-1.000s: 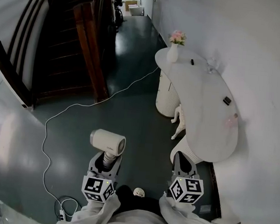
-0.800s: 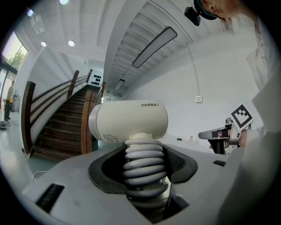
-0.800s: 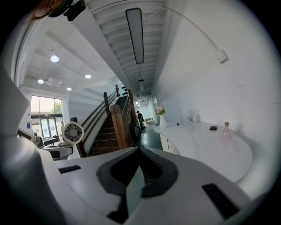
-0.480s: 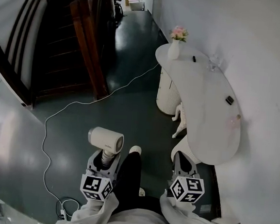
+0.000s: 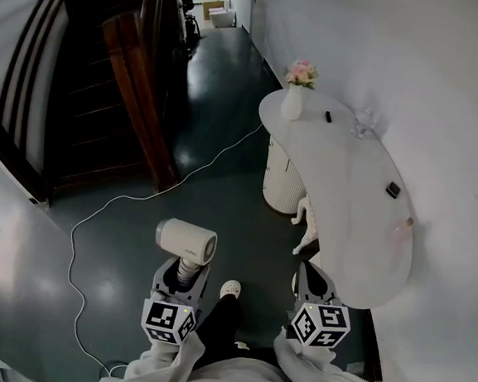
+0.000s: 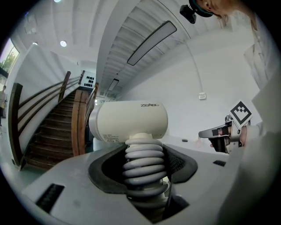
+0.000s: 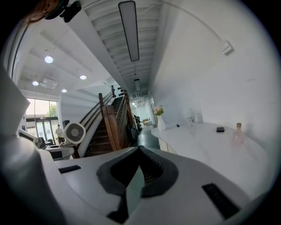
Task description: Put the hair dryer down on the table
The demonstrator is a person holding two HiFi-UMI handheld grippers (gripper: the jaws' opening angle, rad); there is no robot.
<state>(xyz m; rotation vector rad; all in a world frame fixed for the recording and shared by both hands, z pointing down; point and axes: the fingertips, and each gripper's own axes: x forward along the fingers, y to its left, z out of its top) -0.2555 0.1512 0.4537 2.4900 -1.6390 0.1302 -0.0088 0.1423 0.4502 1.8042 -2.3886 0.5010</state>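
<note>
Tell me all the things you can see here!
hair dryer: one, white, in left tool
table: one, white, curved, along right wall
vase: one, white with pink flowers, table's far end
cable: one, white, across dark floor
stairs: one flight, dark wood, left
fan: one, white, by the stairs
shoe: one, white, on floor between the tools
left tool: one, grey, clamped on hair dryer's handle
right tool: one, grey, empty, beside table
</note>
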